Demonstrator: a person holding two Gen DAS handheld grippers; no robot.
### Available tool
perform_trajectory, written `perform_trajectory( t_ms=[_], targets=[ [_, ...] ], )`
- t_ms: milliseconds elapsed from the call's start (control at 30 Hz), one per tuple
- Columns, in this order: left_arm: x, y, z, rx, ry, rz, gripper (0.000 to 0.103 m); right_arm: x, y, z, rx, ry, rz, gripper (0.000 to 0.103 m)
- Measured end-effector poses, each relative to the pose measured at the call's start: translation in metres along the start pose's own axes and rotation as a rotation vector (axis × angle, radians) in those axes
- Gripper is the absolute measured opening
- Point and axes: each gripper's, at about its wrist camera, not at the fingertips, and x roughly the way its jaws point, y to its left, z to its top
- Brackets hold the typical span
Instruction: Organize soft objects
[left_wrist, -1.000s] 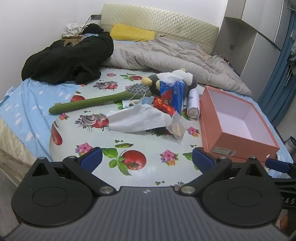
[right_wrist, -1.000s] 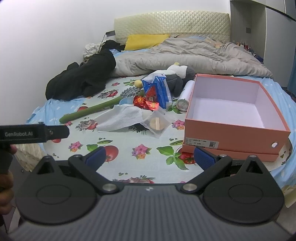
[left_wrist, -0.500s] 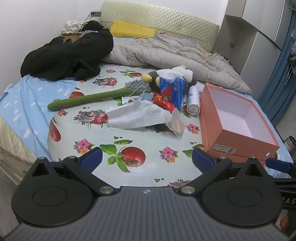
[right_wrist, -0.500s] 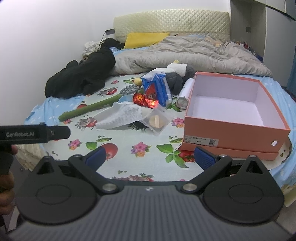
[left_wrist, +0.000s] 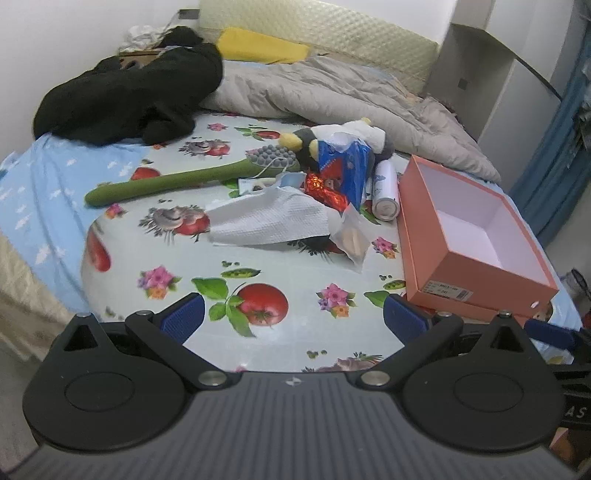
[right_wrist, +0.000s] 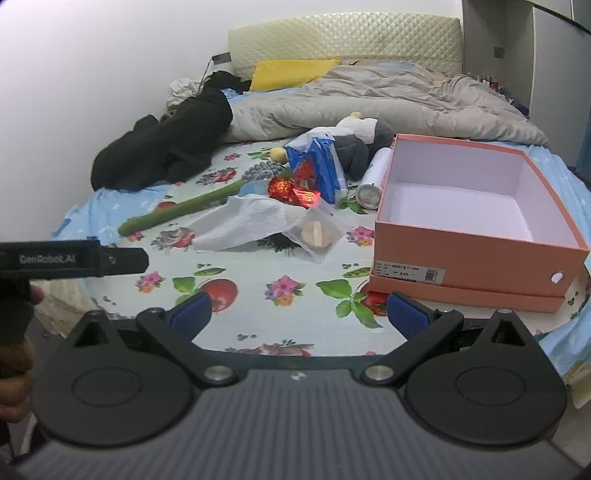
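The bed (left_wrist: 48, 192), covered near its foot by a glossy fruit-and-flower printed sheet (left_wrist: 258, 295), carries everything, and both grippers hang short of its near edge with nothing between their blue pads.

The open salmon-pink cardboard shoebox (right_wrist: 476, 254) is the biggest thing on the sheet. It sits ahead and to the right of the right gripper (right_wrist: 299, 310), near it, and further to the right of the left gripper (left_wrist: 293, 315); it looks empty, so it is probably where the soft things go.

The pile of soft things lies ahead of both grippers, left of the box and well beyond the fingertips. Largest is the grey-and-white plush toy (right_wrist: 364, 142) at the far end, partly hidden behind a blue crinkly snack bag (right_wrist: 319, 168). The long green plush stalk with a grey bobbled head (left_wrist: 184, 179) runs slantwise, its head in the pile and its tail out to the far left. A white quilted paper towel (left_wrist: 271, 219) is the closest soft piece, dead ahead of the left gripper and ahead-left of the right. Small clutter sits around it: a red foil wrapper (left_wrist: 325, 190) and a clear plastic pouch (right_wrist: 317, 232).

The left gripper looks better placed for the towel and stalk, the right for carrying to the box. Both grippers stand wide open and hold nothing.
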Motion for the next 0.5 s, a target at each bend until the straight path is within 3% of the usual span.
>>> perform_trajectory(
  t_ms=[100,500],
  targets=[
    [0.02,0.001,0.013,0.038,0.019,0.035,0.103,0.016,0.001,0.004,-0.002,0.007,-0.017,0.103],
    [0.076,0.018,0.038,-0.004,0.073,0.013,0.103,0.054,0.003,0.013,0.016,0.035,0.0,0.1]
  ],
)
